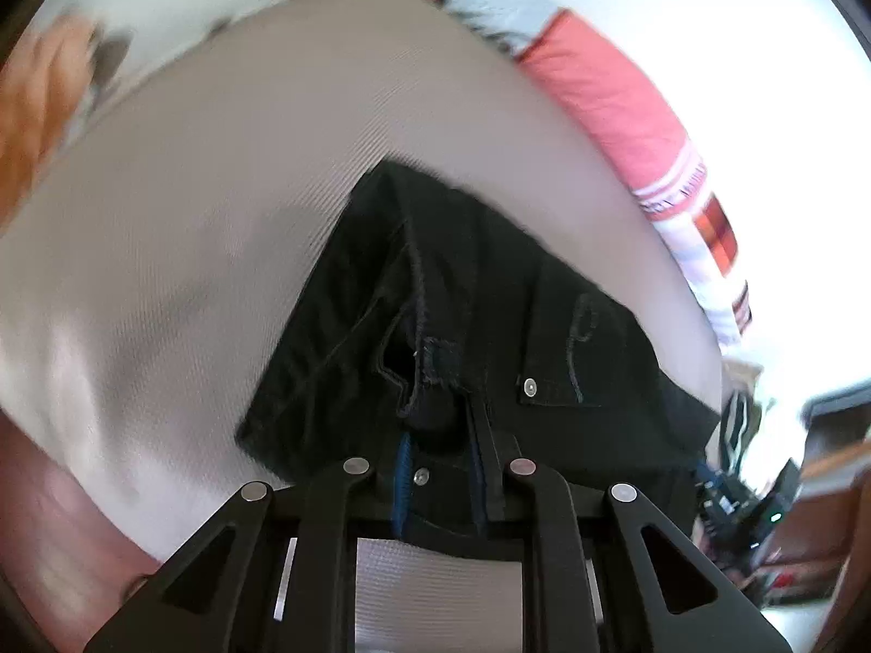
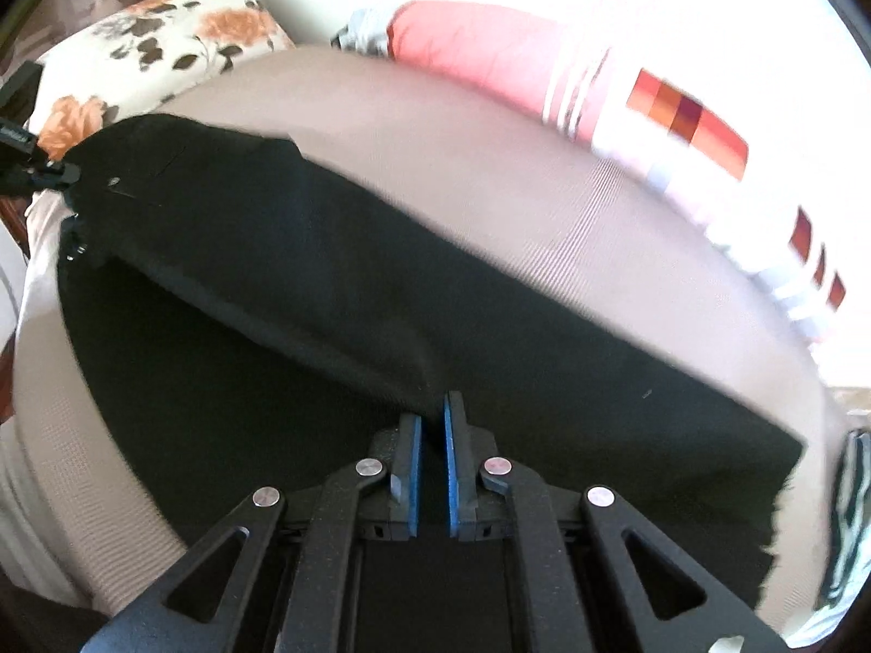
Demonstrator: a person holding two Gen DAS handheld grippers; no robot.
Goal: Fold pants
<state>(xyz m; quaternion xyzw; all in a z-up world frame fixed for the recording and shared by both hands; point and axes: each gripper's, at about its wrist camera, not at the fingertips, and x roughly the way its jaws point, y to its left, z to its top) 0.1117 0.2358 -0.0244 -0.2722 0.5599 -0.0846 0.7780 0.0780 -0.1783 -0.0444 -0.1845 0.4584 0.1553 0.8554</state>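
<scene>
Black pants lie on a beige bed sheet. In the left wrist view the waist end faces me, with the fly, a button and a pocket rivet showing. My left gripper is shut on the waistband, which fills the gap between its blue pads. The right wrist view shows a long leg of the pants running across the bed. There my right gripper is shut on a raised fold of the black cloth. The left gripper shows at the far left, holding the waist end up.
A pink-red pillow with white stripes and checks lies along the far side of the bed. A floral cushion sits at the far left corner. Grey cloth lies beside the pillow. Clutter stands beyond the bed's right edge.
</scene>
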